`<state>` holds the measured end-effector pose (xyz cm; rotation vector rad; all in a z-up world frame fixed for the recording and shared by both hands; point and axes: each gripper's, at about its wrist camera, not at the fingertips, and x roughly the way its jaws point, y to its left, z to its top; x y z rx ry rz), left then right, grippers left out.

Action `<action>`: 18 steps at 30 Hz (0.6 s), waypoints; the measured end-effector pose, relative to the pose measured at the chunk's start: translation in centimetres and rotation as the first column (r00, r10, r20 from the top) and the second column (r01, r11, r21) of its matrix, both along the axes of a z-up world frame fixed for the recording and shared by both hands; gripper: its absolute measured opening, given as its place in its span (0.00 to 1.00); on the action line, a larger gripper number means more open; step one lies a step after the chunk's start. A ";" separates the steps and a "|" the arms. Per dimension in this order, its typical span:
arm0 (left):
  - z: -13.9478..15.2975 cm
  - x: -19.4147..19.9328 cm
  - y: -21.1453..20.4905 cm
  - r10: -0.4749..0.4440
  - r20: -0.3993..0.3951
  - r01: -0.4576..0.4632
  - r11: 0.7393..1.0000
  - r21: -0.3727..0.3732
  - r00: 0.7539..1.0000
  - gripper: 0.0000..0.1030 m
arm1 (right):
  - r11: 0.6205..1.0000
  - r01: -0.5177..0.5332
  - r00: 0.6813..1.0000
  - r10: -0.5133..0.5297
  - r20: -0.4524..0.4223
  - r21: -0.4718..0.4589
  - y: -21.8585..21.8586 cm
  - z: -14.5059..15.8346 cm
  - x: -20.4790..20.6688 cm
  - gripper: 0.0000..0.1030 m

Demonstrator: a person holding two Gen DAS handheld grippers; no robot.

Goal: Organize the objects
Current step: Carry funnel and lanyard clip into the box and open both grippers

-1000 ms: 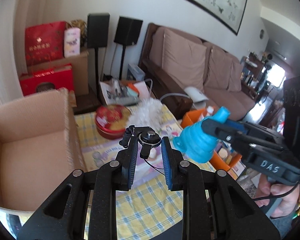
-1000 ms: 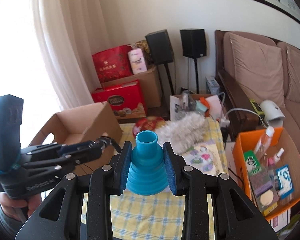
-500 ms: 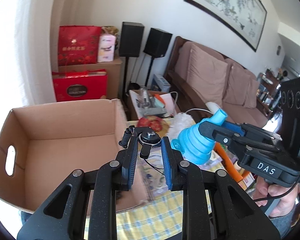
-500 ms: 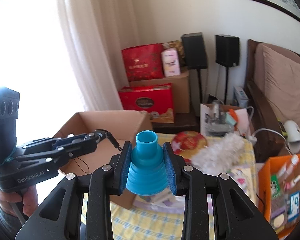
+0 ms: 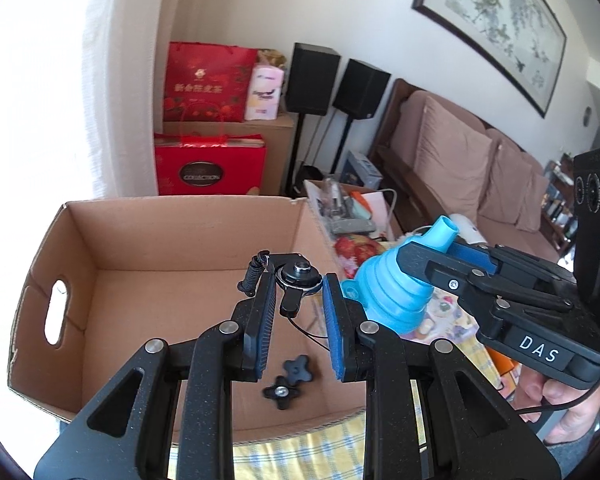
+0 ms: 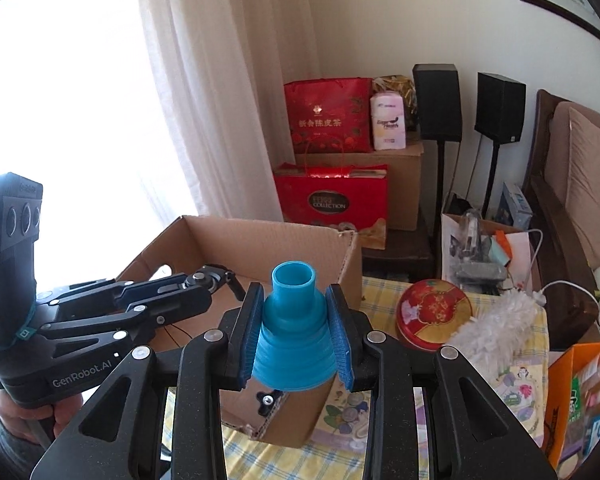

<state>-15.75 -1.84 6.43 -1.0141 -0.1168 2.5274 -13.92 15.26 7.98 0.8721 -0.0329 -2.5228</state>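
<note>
My left gripper (image 5: 298,286) is shut on a small black metal clamp part with a silver knob (image 5: 296,276) and holds it above the open cardboard box (image 5: 148,264). Two black star knobs (image 5: 290,380) lie on the box floor. My right gripper (image 6: 294,320) is shut on a blue collapsible funnel (image 6: 294,332), spout up, near the box's right wall; the funnel also shows in the left wrist view (image 5: 396,292). The left gripper shows in the right wrist view (image 6: 208,282) over the box (image 6: 268,248).
A yellow checked tablecloth (image 6: 384,452) covers the table. On it are a red round tin (image 6: 434,314), a white fluffy duster (image 6: 496,326) and an orange box of small items (image 6: 580,392). Red gift bags (image 6: 332,196), speakers and a sofa stand behind.
Both grippers have moved left toward the cardboard box, each still holding its object. The left gripper is now over the box's inside and the star knobs on its floor have come into view.
</note>
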 end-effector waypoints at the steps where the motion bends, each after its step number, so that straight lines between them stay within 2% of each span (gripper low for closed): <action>1: -0.2 -0.3 -0.3 0.008 0.005 -0.008 1.000 -0.003 1.000 0.21 | 1.000 -0.004 1.000 0.004 0.003 0.003 -0.3 -0.2 -0.2 0.31; 18: -4.7 -4.4 -1.2 0.036 0.109 -0.031 0.998 -0.049 0.993 0.21 | 0.995 -0.056 0.998 0.053 0.047 0.084 -5.9 -3.6 -6.1 0.31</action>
